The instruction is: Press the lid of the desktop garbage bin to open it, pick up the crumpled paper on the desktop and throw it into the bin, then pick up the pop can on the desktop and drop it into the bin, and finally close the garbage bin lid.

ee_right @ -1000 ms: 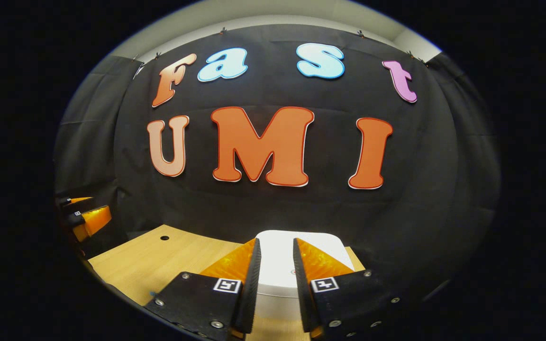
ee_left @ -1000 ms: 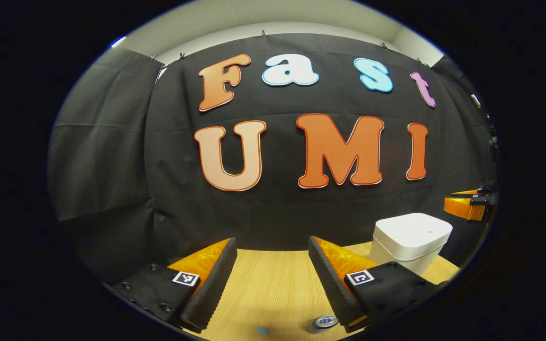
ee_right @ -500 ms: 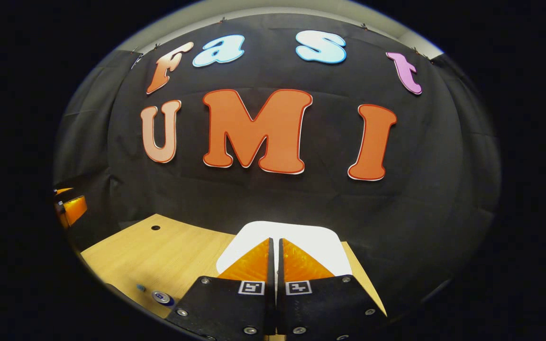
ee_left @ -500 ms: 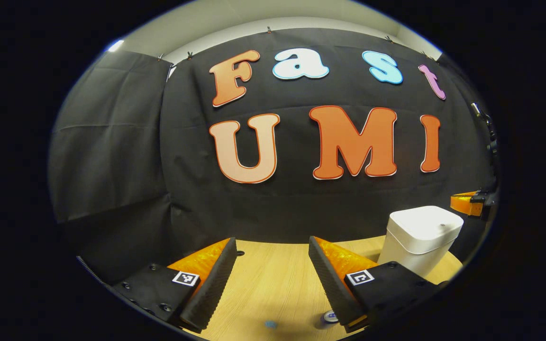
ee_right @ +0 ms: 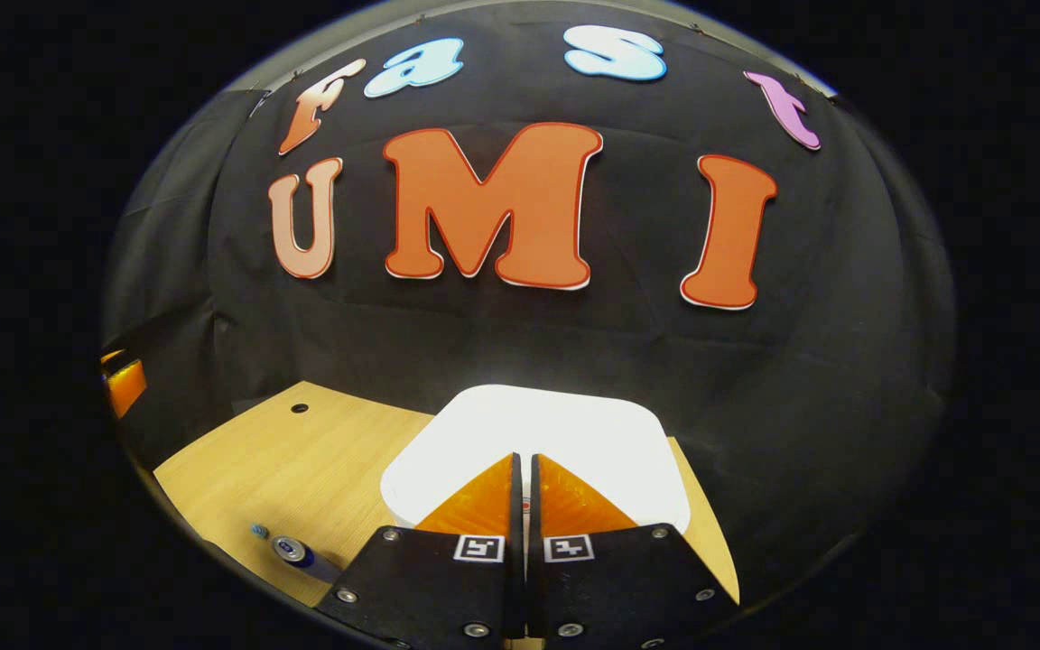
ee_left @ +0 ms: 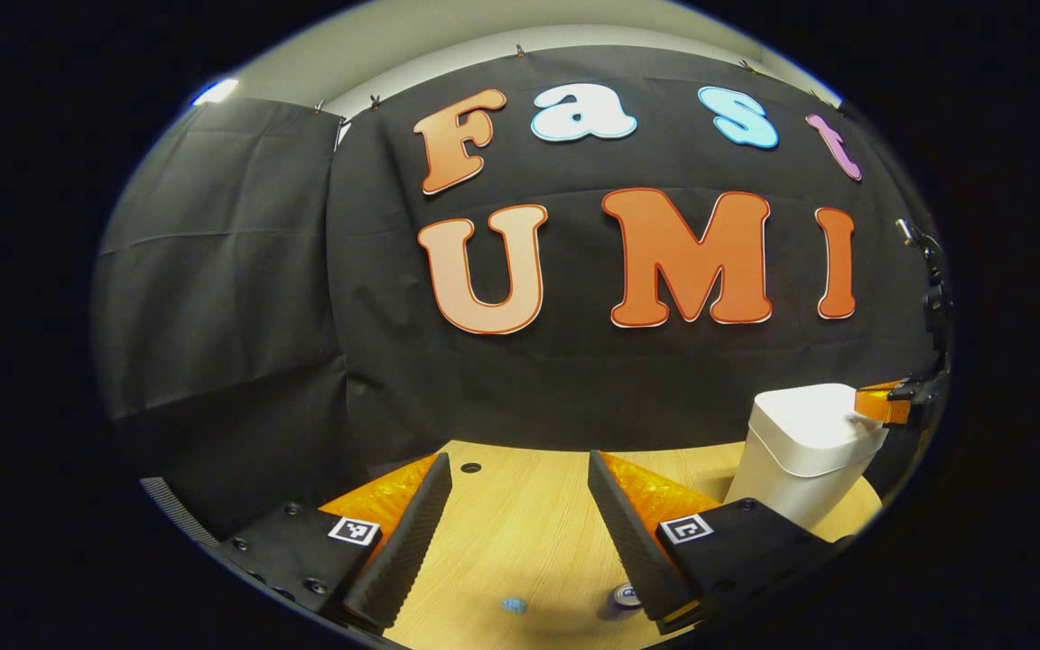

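At the bottom centre of the right gripper view, your right gripper (ee_right: 524, 460) has its jaws pressed together with nothing between them, tips over the closed white lid (ee_right: 565, 424) of the garbage bin (ee_right: 412, 492). Lower left in that view, the pop can (ee_right: 290, 550) lies on the wooden desktop (ee_right: 285, 460) with a small blue bit (ee_right: 259, 531) just beside it. Along the bottom of the left gripper view, your left gripper (ee_left: 520, 469) holds its jaws wide and empty above the desktop, the bin standing at the right edge. I cannot tell where the crumpled paper is.
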Available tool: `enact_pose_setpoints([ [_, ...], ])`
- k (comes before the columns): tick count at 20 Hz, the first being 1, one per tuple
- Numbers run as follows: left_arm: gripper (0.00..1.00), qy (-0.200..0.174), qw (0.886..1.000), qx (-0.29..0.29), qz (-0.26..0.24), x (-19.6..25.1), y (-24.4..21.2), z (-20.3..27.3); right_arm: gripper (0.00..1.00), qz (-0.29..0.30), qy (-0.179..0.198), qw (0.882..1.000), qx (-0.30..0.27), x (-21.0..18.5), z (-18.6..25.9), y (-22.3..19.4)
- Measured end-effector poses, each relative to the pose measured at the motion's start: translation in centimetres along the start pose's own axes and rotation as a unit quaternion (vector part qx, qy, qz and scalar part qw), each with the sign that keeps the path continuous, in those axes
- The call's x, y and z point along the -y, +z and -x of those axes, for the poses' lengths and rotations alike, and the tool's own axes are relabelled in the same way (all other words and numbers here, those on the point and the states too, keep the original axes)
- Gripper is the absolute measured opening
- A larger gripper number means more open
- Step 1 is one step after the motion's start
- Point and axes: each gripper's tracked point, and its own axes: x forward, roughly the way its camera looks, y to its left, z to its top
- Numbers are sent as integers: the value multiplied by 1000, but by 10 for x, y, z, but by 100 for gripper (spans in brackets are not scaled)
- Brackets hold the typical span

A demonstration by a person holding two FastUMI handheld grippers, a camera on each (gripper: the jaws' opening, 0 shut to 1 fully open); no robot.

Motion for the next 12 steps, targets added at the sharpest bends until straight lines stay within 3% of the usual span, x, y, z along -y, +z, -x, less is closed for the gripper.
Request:
enact_pose_setpoints([
  [7, 96, -3, 1000, -17, -4, 13, -11, -2, 2, 1, 9, 1000, -15, 5, -8, -8],
  [12, 97, -18, 999, -28, -11, 20, -15, -7, 1, -8, -6, 1000, -10, 5, -9, -10],
])
